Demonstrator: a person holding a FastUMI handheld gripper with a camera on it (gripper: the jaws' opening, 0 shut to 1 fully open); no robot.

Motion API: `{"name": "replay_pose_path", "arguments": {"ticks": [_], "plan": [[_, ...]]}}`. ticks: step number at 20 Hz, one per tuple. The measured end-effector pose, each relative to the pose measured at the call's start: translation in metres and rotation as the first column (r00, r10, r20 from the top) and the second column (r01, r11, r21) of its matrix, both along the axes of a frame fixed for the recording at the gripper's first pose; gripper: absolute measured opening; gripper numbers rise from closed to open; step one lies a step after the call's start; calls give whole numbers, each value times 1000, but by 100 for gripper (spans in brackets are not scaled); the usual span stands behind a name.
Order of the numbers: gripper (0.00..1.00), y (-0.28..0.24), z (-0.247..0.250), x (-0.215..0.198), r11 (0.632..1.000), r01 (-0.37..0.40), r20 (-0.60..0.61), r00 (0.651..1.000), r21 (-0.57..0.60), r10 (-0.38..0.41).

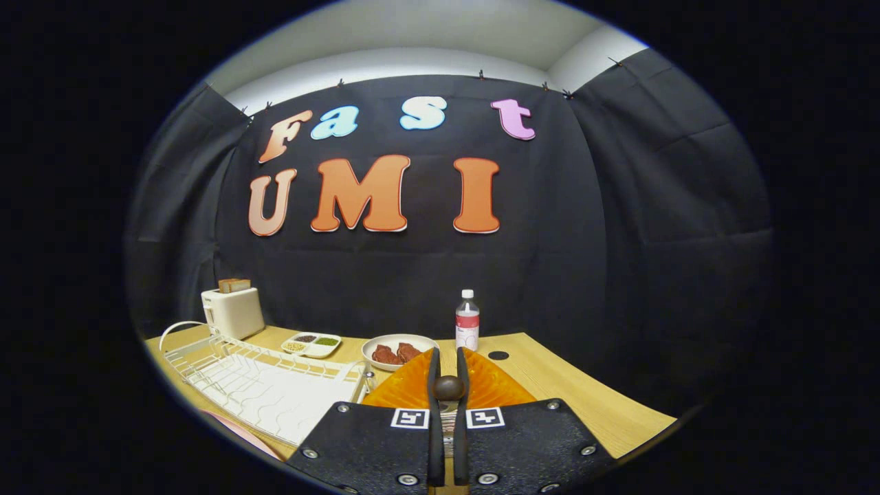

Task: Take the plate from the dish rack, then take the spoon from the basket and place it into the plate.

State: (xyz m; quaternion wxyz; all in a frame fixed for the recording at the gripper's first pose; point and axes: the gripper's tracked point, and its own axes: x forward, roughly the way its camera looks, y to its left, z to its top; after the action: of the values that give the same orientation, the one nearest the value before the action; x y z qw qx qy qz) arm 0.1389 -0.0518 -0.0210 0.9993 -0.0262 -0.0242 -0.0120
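Note:
My gripper (447,375) is shut, its two black fingers (433,385) standing close together with a dark brown rounded piece (448,387) pinched between them; it looks like part of the spoon, and the rest of it is hidden by the fingers. The ribbed orange plate (405,392) lies flat on the wooden table, right under and just ahead of the fingers, spreading out to both sides of them. The white wire dish rack (268,385) stands to the left of the plate with nothing in it.
Beyond the plate sit a white bowl with red pieces (399,350), a water bottle (467,321) and a small divided dish (311,344). A white toaster (232,311) stands at the back left. The table's edge (619,412) runs off to the right. A pink rim (234,426) shows beside the rack.

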Motion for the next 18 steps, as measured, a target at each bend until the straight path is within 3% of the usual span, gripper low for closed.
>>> {"name": "replay_pose_path", "arguments": {"ticks": [9, 18], "plan": [[5, 81, 34, -83, 993, -118, 39, 992, -5, 118], [5, 195, -22, -146, 955, -290, -34, 956, 58, 293]]}}
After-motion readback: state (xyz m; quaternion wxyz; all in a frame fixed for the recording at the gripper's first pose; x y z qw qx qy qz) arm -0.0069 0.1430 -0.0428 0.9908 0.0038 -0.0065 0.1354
